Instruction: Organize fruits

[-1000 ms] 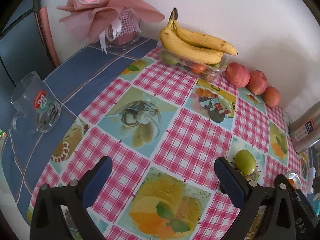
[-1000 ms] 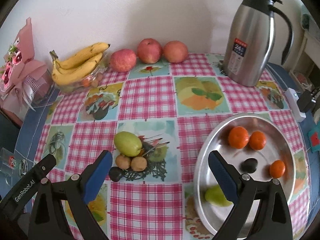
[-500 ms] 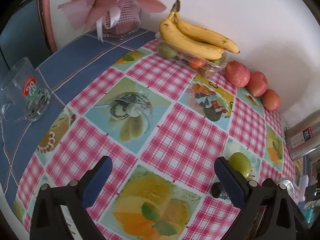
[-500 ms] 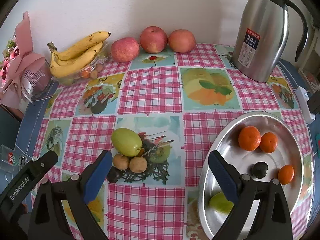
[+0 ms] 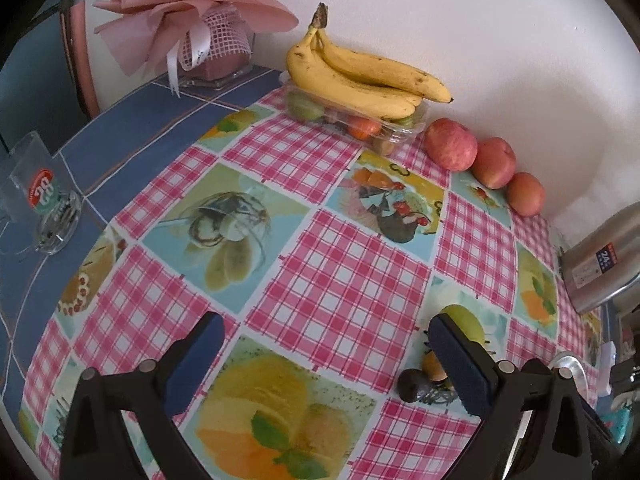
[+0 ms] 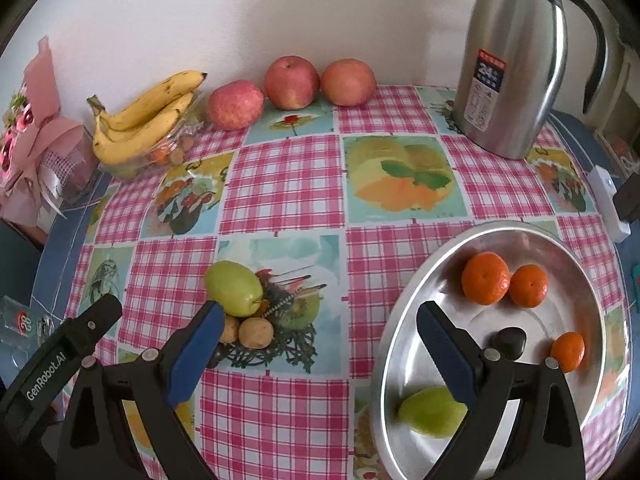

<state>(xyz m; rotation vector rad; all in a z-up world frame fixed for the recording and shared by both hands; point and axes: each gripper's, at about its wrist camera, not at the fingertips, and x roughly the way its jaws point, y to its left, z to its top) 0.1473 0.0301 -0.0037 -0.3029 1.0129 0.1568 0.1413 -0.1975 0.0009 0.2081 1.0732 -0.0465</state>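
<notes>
A green pear (image 6: 233, 288) lies on the checked cloth with two small brown fruits (image 6: 255, 333) and a dark one beside it; the pear shows at the right in the left wrist view (image 5: 468, 322). A steel plate (image 6: 404, 336) at the right holds three oranges (image 6: 485, 278), a dark fruit (image 6: 509, 342) and a green pear (image 6: 434, 411). Bananas (image 6: 146, 118) on a clear box and three apples (image 6: 291, 82) sit by the wall. My right gripper (image 6: 318, 332) is open and empty between the pile and the plate. My left gripper (image 5: 326, 346) is open and empty, left of the pile.
A steel thermos jug (image 6: 514, 60) stands at the back right. A pink bouquet (image 5: 192, 20) is at the back left and a glass mug (image 5: 42, 194) on the blue cloth at the left. A white device (image 6: 608, 200) lies near the right edge.
Both grippers have moved forward and closer to the table. The fruit pile and plate appear larger. Nothing was picked up.
</notes>
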